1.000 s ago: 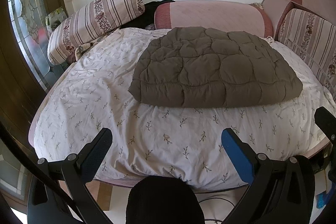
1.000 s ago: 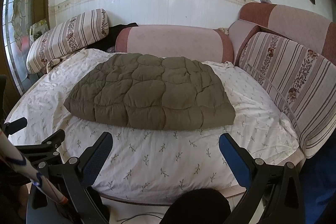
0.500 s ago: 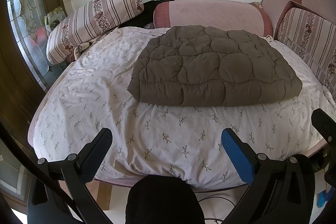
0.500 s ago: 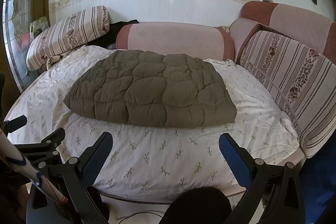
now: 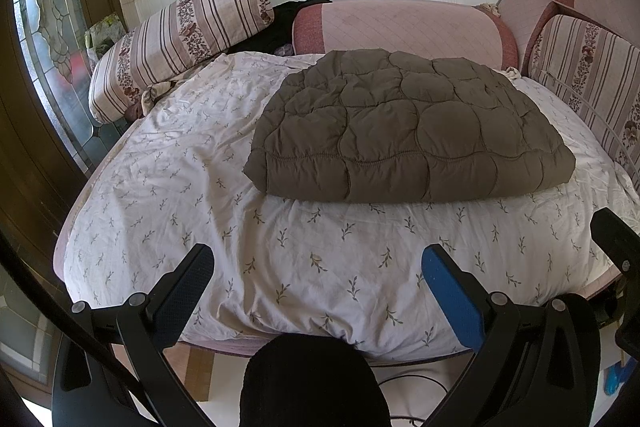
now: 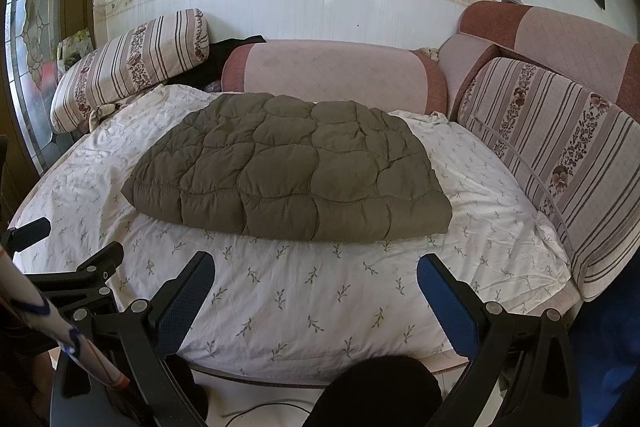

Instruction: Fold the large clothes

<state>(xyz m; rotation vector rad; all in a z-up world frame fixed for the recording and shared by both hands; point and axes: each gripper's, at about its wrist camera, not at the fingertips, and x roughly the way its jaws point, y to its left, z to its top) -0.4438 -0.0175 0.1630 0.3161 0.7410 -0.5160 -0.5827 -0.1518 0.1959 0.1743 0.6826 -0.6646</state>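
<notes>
White bedsheet with small leaf sprigs (image 5: 280,251) covers the bed, backed by pink bolster cushions (image 5: 400,27) and striped floral pillows (image 6: 132,67). Folded brown quilted padded garment (image 5: 404,127) (image 6: 288,167) lies flat mid-bed. Left gripper (image 5: 316,267) and right gripper (image 6: 314,271) hover over the near bed edge, jaws wide apart, empty, well short of the garment.

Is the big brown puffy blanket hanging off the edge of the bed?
No, the brown quilted blanket lies folded in the middle of the bed, with bare flowered sheet showing all along its near side.
</notes>
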